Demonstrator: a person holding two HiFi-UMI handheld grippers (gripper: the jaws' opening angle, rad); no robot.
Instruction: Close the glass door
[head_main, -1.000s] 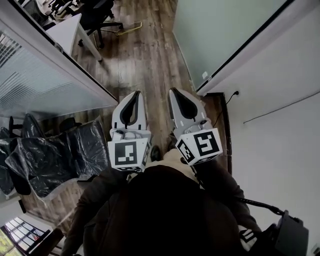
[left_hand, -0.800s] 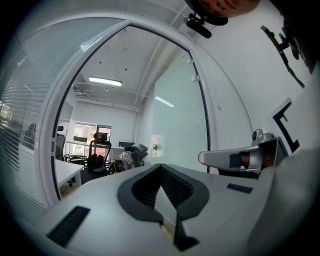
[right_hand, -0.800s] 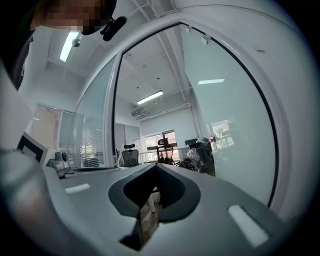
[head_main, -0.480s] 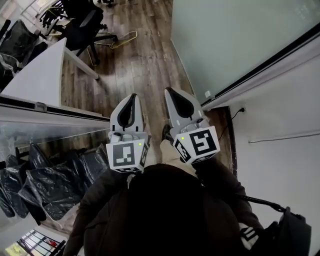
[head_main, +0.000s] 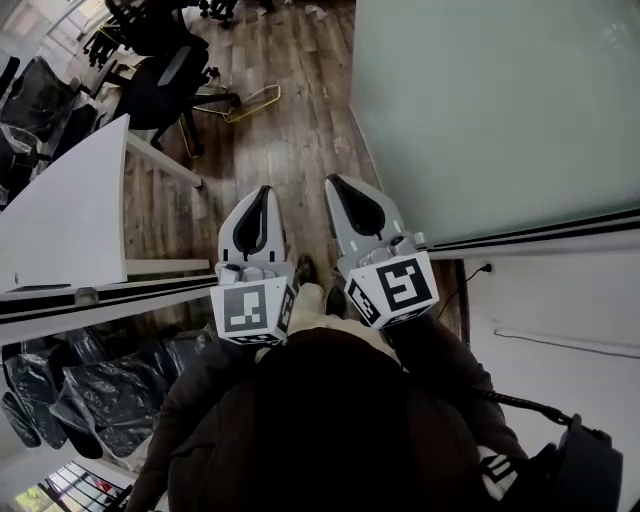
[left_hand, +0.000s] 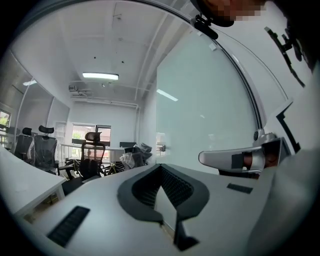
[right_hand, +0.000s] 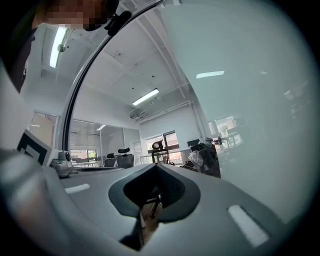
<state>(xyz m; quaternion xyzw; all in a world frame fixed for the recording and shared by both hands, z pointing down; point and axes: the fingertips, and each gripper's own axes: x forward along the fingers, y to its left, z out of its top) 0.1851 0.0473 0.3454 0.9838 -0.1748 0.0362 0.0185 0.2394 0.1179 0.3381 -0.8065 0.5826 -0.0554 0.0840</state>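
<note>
Approach step; door untouched. Left gripper (head_main: 262, 192) and right gripper (head_main: 338, 184) are held out ahead, fingers on both pressed together, nothing between them. Glass door (head_main: 480, 110) stands just right of the right gripper, apparently swung open. Next: reach its edge or handle and push. Office chair (head_main: 165, 75) and white bench (head_main: 60, 210) sit left, neither blocking.

Bright ceiling strip light (left_hand: 100, 76), fisheye edge distortion, dark corner vignetting.
</note>
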